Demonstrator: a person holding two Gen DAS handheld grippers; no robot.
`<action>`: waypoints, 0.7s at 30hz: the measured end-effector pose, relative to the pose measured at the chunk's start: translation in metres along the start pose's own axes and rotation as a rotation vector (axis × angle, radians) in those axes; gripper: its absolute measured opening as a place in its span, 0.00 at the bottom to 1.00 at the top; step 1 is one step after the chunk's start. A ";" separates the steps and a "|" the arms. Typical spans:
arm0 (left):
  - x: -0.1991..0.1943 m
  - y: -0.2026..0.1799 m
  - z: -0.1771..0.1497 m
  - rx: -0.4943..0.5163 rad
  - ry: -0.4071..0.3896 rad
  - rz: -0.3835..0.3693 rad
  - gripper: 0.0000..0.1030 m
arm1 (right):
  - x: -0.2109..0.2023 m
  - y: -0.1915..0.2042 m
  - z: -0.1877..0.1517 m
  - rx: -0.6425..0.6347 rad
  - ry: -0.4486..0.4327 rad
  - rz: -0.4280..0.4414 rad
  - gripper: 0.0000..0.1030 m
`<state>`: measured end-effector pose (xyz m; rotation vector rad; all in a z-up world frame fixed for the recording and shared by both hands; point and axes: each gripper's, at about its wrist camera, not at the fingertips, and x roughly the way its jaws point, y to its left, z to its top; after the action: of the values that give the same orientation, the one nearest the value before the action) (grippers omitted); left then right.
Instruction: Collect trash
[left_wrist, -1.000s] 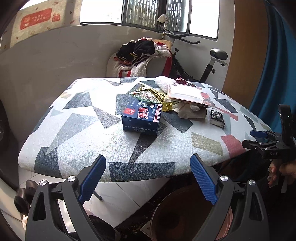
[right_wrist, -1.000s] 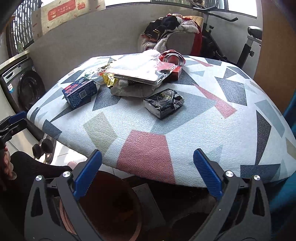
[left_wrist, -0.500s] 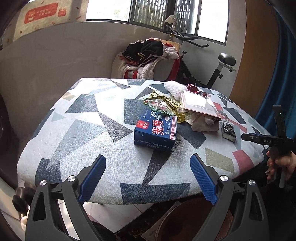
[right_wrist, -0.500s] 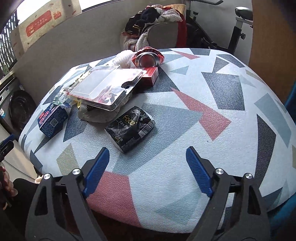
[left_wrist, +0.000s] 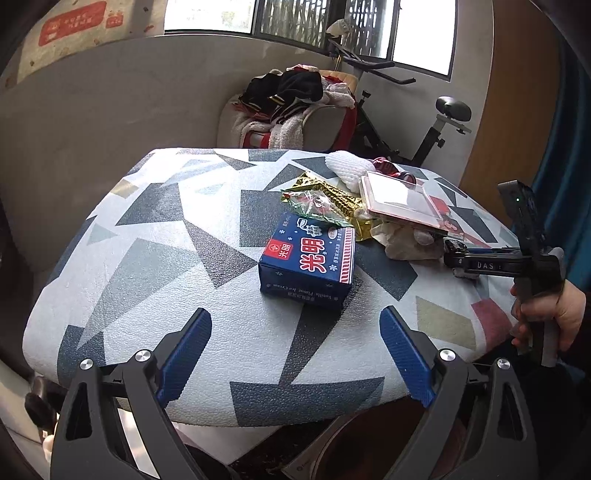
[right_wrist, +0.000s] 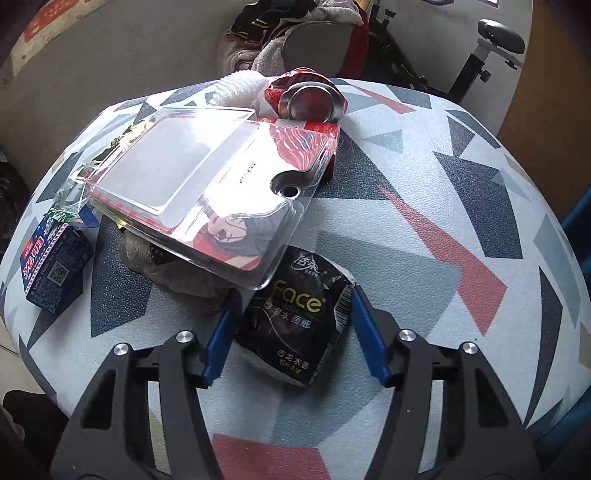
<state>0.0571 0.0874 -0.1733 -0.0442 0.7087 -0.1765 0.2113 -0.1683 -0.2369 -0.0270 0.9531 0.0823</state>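
I am closing the right gripper (right_wrist: 295, 328) fingers around the black tissue pack (right_wrist: 295, 317) low in the frame to lift it off the worktop (right_wrist: 424, 229), while the left gripper (left_wrist: 295, 354) hangs open and empty near the blue carton (left_wrist: 308, 264).

"Face" on black tissue pack (right_wrist: 295, 314); "DAS" on right gripper (left_wrist: 487, 265) (blue box (left_wrist: 308, 264): "光明").

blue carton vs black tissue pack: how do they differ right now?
The blue carton is a rigid printed box; the black tissue pack is a soft, crumpled wrapper. The carton sits free ahead of the open left gripper; the pack lies between the closing jaws of the right gripper. Both lie on the patterned table.
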 end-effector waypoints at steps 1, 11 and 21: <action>0.003 0.000 0.002 0.001 0.009 -0.005 0.89 | -0.003 -0.002 -0.003 0.005 -0.001 0.012 0.47; 0.069 -0.019 0.040 0.156 0.100 -0.011 0.94 | -0.036 -0.033 -0.031 0.096 -0.057 0.074 0.31; 0.122 -0.030 0.063 0.240 0.181 0.024 0.94 | -0.053 -0.032 -0.039 0.136 -0.090 0.134 0.31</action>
<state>0.1845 0.0355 -0.2010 0.2120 0.8640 -0.2432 0.1519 -0.2052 -0.2163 0.1647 0.8680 0.1407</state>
